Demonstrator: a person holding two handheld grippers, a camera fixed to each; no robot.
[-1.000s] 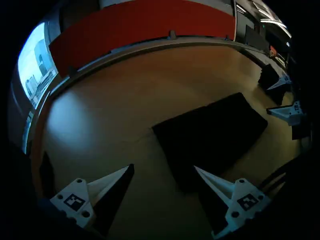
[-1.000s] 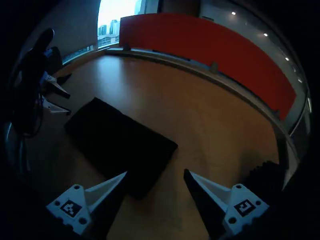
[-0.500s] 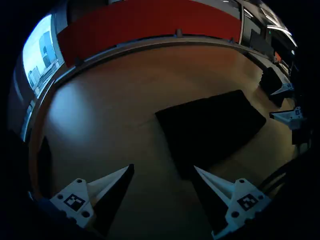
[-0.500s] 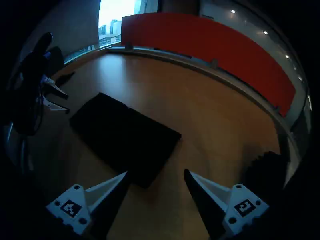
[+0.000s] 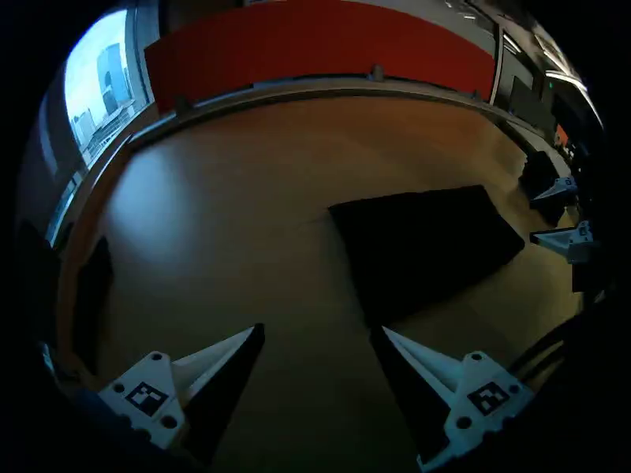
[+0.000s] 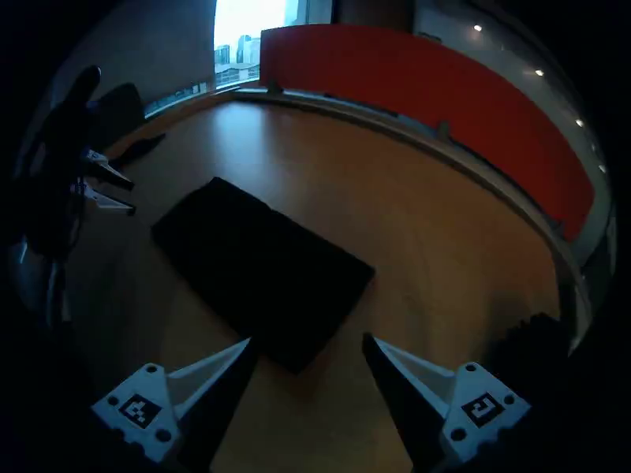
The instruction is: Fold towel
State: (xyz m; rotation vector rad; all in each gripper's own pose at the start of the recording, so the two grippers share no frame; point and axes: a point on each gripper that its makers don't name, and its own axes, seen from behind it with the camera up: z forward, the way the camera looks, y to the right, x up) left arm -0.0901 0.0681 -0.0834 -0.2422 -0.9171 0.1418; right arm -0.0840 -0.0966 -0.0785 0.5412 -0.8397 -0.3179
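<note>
A dark towel point(image 5: 426, 244) lay flat as a neat rectangle on a wooden table point(image 5: 237, 197). In the left gripper view it sat right of centre, turned at a slant. Its nearest corner reached down to the tip of the lower right finger of the left tongs point(image 5: 317, 329). Those tongs stood wide open at the bottom of the frame, with bare wood showing between the two white fingers. They were not pressing on the cloth.

At the far right edge of that view, just beyond the towel's far end, the right tongs point(image 5: 538, 218) appeared small. Their two pale fingers were spread apart and pointed towards the towel.

In the right gripper view the towel point(image 6: 260, 272) ran from the centre left down to the lower middle. Its near corner lay between the fingers of the right tongs point(image 6: 307, 339), which were also wide open and gripped nothing. Whether they touched the cloth could not be told. The left tongs point(image 6: 126, 199) showed at the left edge, open, near the towel's far end, against a dark shape too dim to make out.

The table point(image 6: 410, 205) curved away to a raised rim. Behind it stood a long red panel point(image 5: 315, 39), seen at the top of the left gripper view and along the upper right of the other point(image 6: 442, 87). A bright window point(image 5: 98, 79) with city buildings glowed at the upper left, and again at the top of the right gripper view point(image 6: 237, 39). The room was dim.
</note>
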